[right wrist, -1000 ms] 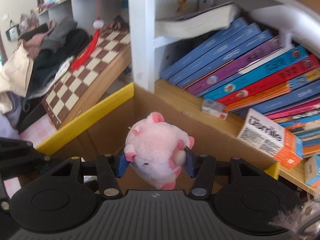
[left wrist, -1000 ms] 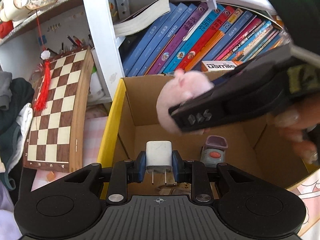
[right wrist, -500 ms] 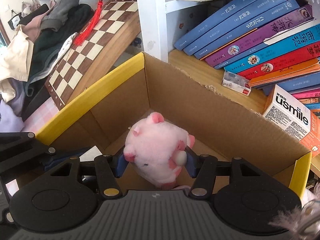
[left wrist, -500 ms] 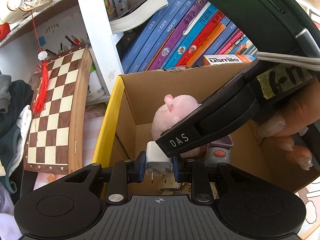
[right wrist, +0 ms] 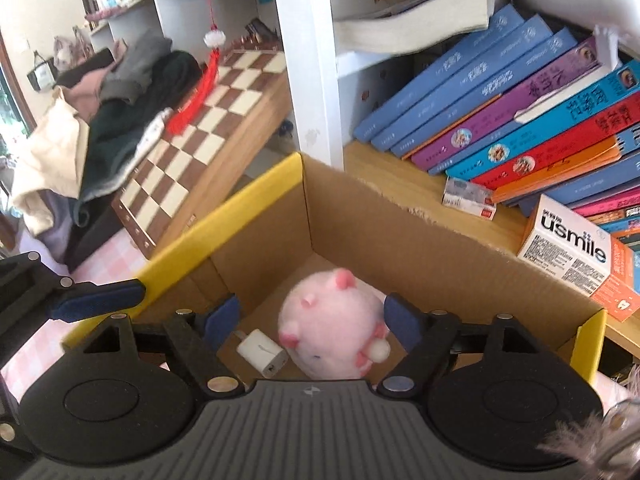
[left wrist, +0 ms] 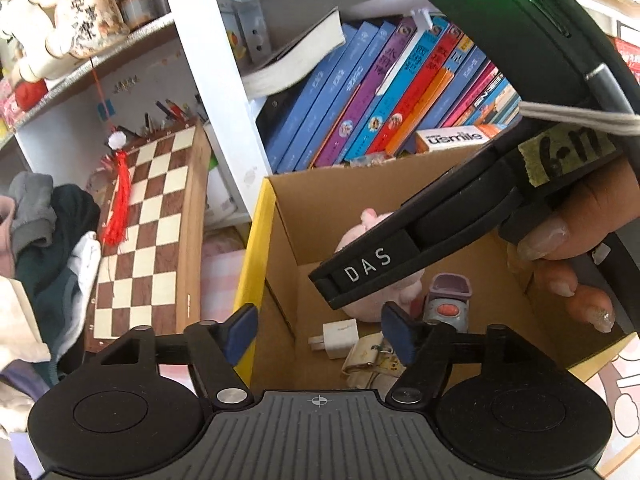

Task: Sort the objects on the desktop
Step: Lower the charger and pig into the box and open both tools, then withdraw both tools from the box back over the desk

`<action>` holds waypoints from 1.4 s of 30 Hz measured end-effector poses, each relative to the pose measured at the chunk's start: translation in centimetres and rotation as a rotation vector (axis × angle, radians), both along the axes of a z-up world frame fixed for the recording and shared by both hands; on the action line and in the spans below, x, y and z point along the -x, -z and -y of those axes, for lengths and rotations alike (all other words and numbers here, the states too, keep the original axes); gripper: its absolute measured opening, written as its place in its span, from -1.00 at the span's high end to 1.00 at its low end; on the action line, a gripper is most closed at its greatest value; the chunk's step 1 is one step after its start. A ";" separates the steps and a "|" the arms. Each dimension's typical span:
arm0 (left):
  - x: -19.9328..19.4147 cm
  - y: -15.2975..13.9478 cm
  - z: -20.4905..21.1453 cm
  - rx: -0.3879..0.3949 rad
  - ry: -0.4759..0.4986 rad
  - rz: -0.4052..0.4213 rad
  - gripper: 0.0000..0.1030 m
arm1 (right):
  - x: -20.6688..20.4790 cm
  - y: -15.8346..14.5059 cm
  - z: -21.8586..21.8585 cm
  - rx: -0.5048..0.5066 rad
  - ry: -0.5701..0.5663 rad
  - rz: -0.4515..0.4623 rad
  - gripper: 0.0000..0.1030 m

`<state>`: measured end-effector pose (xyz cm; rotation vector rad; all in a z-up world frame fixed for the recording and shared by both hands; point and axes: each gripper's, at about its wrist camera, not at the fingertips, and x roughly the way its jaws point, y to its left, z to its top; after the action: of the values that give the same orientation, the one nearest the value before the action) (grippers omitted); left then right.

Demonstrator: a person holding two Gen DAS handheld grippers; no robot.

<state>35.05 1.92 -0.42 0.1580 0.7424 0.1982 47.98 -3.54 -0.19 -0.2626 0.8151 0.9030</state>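
Cardboard walls of the yellow-edged box (right wrist: 420, 240) framed both released items: the pink plush pig (right wrist: 336, 320) and the white charger (right wrist: 262, 354), at its eight o'clock, lay on the floor. The right gripper (right wrist: 312, 318) and left gripper (left wrist: 320, 332) had just opened, jaws spread and empty. A chessboard (left wrist: 148, 236) leaned at the box's nine o'clock.

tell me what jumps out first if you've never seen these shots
The pink plush pig lying on the floor of the yellow-edged cardboard box, with a white charger plug right beside it. Both tools have just been opening: the right tool and the left tool stand open above the box with nothing gripped. Behind, a chessboard leans left of a shelf of bright books.
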 end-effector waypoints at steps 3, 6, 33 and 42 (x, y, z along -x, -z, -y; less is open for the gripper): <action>0.4 -0.7 0.3 -0.009 0.002 0.023 -0.52 | 0.6 -1.1 0.6 -0.019 0.002 0.014 -0.53; 0.9 -1.6 0.5 -0.016 0.008 0.046 -0.57 | 1.3 -2.2 1.6 -0.042 0.016 0.027 -0.53; 9.5 -7.0 -1.2 0.078 0.104 0.204 -0.64 | 12.3 -9.2 12.3 -0.127 0.306 0.227 -0.53; 12.1 -7.5 -2.9 0.095 0.102 0.225 -0.83 | 15.9 -9.2 15.0 -0.114 0.409 0.246 -0.55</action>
<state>22.91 4.83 7.09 0.0815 0.5173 0.0816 32.05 -18.50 9.00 -0.0977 0.5584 0.5174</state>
